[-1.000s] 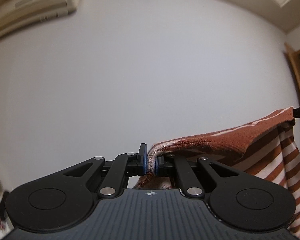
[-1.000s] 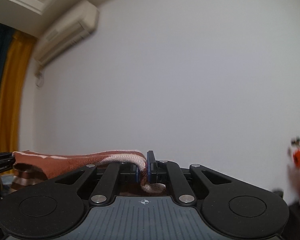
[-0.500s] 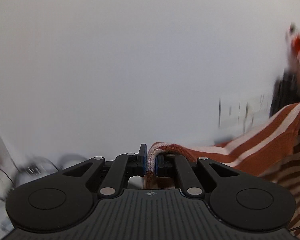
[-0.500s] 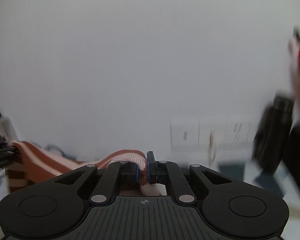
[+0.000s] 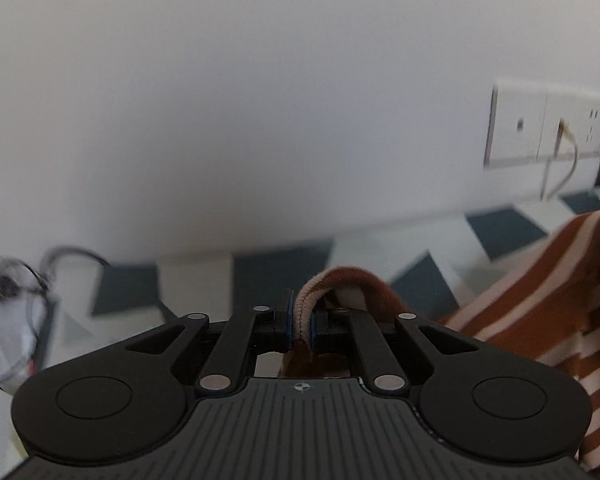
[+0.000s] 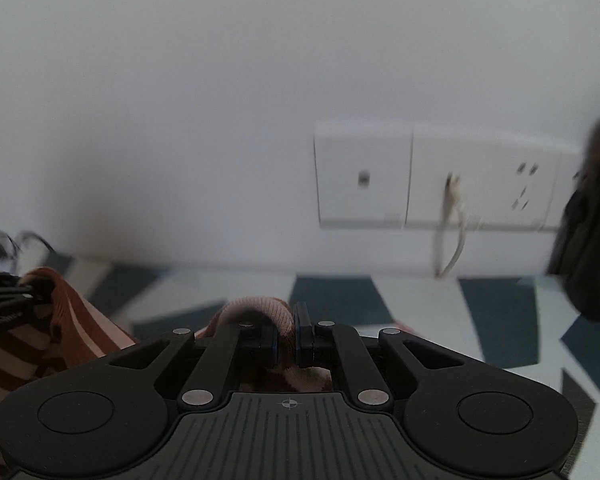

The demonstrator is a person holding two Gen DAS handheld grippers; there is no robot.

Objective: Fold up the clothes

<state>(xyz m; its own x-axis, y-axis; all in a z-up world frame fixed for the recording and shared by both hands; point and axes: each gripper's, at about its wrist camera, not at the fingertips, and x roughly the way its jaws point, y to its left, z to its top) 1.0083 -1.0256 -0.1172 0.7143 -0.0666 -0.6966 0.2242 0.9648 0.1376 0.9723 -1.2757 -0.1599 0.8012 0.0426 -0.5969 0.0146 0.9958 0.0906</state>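
One striped garment point(image 5: 540, 300) in rust brown and pale pink hangs between two grippers, each clamped on a fold of its edge. From the left wrist view, the left gripper point(image 5: 301, 322) has its jaws drawn narrow on a ribbed hem that arches up over the right finger and drops down between the pads; the rest of the cloth trails off to the right of it, up to a dark tip at the frame's edge. From the right wrist view, the right gripper point(image 6: 286, 340) pinches a pale pink bunch of the same garment point(image 6: 80, 332) in an equally narrow grip, and the cloth runs away to the left, where the other gripper's black tip point(image 6: 4, 300) holds it. Both grippers point roughly level, slightly downward, toward a white wall point(image 5: 260, 100), with the garment slack between them.

Ahead of and below the fingers lies a tabletop cover point(image 6: 500, 308) patterned in white and dark blue-grey shapes. Three white wall plates point(image 6: 420, 184) sit in a row ahead and to the right, with one pale cable point(image 6: 452, 240) plugged into the middle one. One dark object point(image 6: 592, 240), blurred, stands far right of the right gripper. Tangled dark wires point(image 5: 16, 280) lie far left of the left gripper, too blurred to count
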